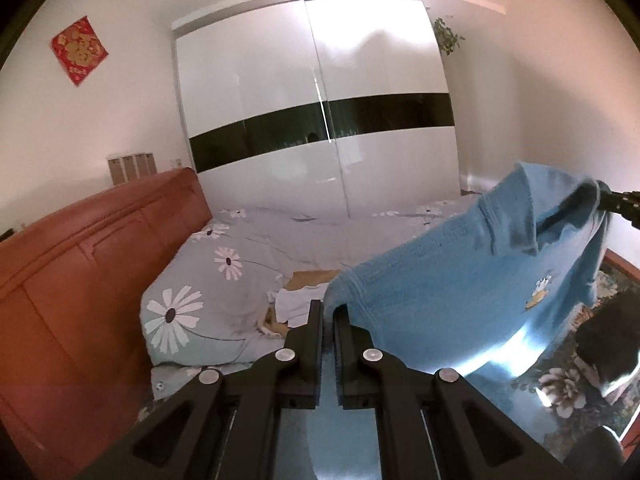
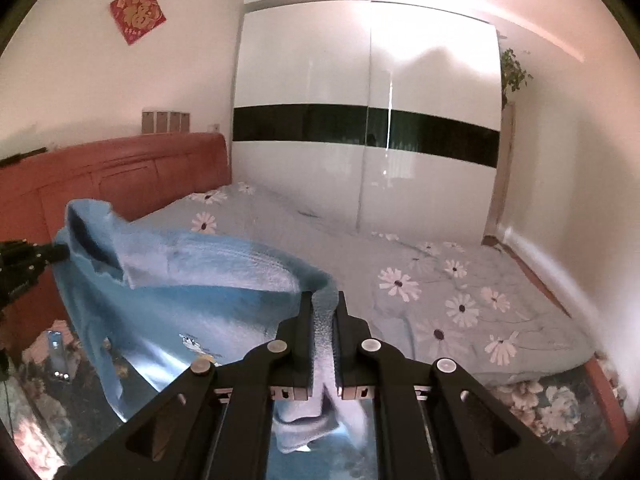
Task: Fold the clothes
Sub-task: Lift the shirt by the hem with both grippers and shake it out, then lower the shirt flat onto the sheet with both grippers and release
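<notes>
Both tools, left (image 1: 328, 312) and right (image 2: 324, 304), clamped on blue polo shirt (image 1: 440, 292), held aloft above bed (image 2: 460, 280); no fold made yet.

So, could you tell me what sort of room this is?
Most likely a bedroom: a bed with a daisy-print quilt, a reddish headboard, and a tall white sliding-door wardrobe behind it.

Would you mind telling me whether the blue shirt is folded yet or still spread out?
Spread, not folded: the blue polo shirt hangs stretched in the air between the left gripper and right gripper.
</notes>
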The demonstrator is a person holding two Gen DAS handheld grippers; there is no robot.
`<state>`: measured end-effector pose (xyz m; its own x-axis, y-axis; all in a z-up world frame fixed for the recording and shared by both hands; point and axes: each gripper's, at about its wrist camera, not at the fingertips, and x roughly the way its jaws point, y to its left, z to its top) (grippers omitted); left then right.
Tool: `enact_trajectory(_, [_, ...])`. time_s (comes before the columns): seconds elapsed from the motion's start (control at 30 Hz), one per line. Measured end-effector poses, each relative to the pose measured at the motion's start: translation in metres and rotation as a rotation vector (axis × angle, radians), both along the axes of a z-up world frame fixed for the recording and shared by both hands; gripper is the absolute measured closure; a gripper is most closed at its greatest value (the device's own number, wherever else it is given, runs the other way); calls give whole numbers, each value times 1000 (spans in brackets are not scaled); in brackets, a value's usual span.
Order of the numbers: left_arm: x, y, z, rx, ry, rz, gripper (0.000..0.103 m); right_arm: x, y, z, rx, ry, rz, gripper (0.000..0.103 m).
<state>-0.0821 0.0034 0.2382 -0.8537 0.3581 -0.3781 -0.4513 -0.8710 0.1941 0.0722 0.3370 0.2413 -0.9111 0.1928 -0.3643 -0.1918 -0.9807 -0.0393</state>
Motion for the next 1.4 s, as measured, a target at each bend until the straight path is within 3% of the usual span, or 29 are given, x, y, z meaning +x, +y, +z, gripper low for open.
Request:
enact_trajectory(0.23, [72, -35, 3, -38, 34, -35, 98, 66, -18, 11, 44, 38, 99, 96])
enact_trajectory(0.4, [122, -49, -14, -73, 6, -73, 98, 93, -25, -6, 28, -15, 169, 96])
enact_trajectory(0.53, [130, -48, -23, -123, -38, -95, 98, 113, -30, -20, 15, -59, 225, 96])
enact_trajectory(0.63, [97, -36, -42, -141, -111, -83, 98, 105, -26, -31, -4, -94, 242, 96])
enact_trajectory(0.73, [56, -20, -71, -153, -195, -60, 98, 57, -12, -65, -62, -183, 225, 96])
enact_trajectory(0.83, [1, 3, -124, -175, -307, -22, 98, 8, 3, -99, -121, -273, 208, 96])
enact_trajectory(1.13, [-132, 62, -275, -233, -594, 67, 98, -138, 47, -250, -222, -571, 80, 96])
enact_trajectory(1.4, [-237, 92, -360, -253, -733, 134, 98, -241, 85, -324, -256, -710, 30, 96])
